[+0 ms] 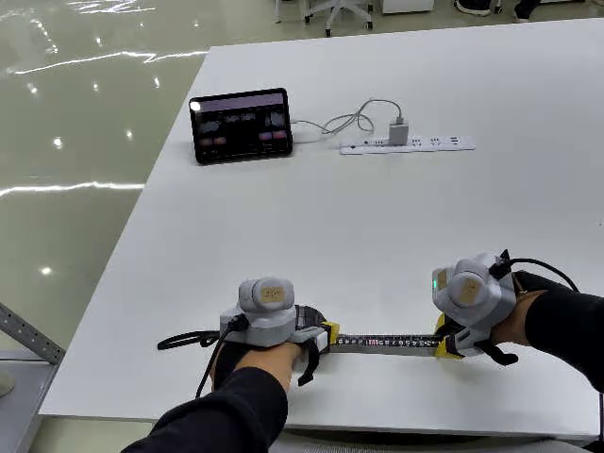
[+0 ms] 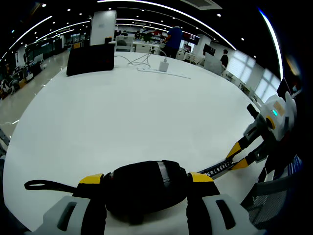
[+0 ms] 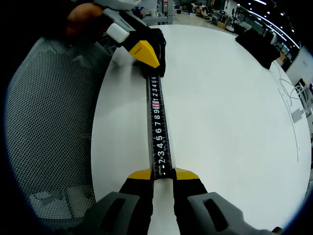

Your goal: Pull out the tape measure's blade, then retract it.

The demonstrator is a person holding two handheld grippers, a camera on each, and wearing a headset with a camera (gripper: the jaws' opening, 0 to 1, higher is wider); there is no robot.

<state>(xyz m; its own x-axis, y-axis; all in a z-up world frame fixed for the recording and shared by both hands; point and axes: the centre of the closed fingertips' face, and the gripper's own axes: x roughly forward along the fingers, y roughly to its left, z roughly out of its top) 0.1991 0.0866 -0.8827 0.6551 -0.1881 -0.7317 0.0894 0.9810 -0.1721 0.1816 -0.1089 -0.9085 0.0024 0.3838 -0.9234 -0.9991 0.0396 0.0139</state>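
Head view: at near edge of white surface, left gripper clamped on black tape measure case; blade lying extended rightward to right gripper, pinched on its tip. Far side: tablet and power strip. Left gripper view: case held between yellow-tipped jaws, blade running off right. Right gripper view: jaws narrow, closed on blade end, numbered blade stretching away to case.

A dark tablet was propped up far back on the white table. A white power strip was laid near it. A small charger was plugged into the strip. A shiny floor was seen.
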